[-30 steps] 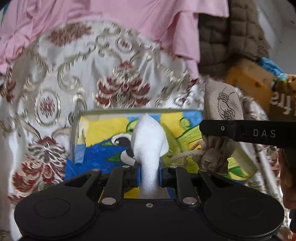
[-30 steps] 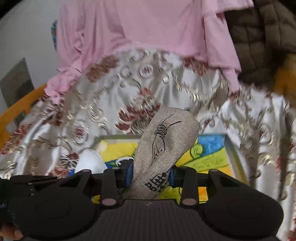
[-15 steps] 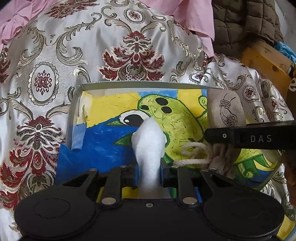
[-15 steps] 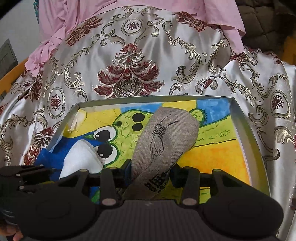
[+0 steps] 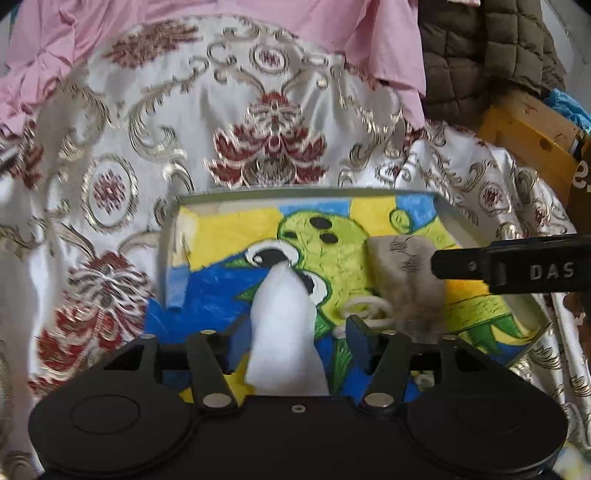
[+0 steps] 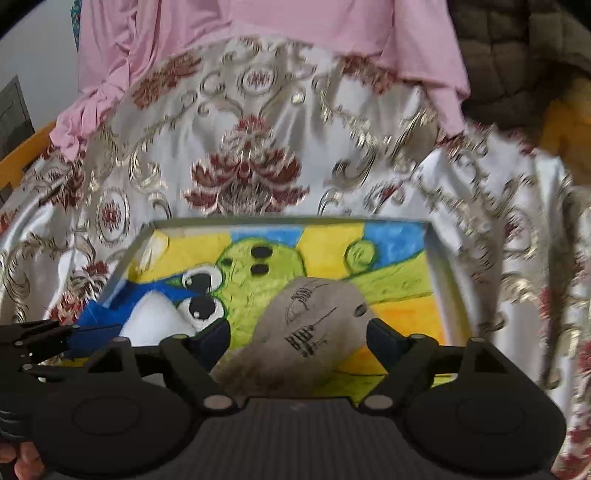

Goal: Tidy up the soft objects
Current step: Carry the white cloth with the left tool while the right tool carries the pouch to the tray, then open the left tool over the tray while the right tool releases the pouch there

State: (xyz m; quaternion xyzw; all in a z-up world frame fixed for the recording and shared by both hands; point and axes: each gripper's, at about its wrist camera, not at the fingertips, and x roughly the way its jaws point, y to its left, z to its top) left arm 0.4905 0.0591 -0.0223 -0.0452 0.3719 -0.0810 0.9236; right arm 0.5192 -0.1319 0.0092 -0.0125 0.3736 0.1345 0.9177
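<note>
A metal tray (image 5: 303, 192) lined with a painted green creature picture rests on the brocade cloth. A white soft cloth bundle (image 5: 284, 317) stands in the tray between the jaws of my left gripper (image 5: 295, 332), which are opening and no longer press it. A beige burlap drawstring pouch (image 6: 306, 332) lies in the tray between the jaws of my right gripper (image 6: 299, 334), also opening, with gaps beside the pouch. In the left wrist view the pouch (image 5: 402, 273) sits to the right, behind a right-gripper finger (image 5: 480, 264). The white bundle (image 6: 155, 317) shows left of the pouch.
A white, gold and red brocade cloth (image 5: 266, 122) covers the surface around the tray. Pink fabric (image 6: 295, 33) hangs behind it, a brown quilted garment (image 5: 480, 55) at back right. A yellow wooden piece (image 5: 524, 129) stands to the right. A hand (image 6: 26, 458) holds the left gripper.
Both grippers were shut on their items and held them up, then lowered them into the tray. Now both pairs of jaws have spread apart and the bundle and pouch rest in the tray.
</note>
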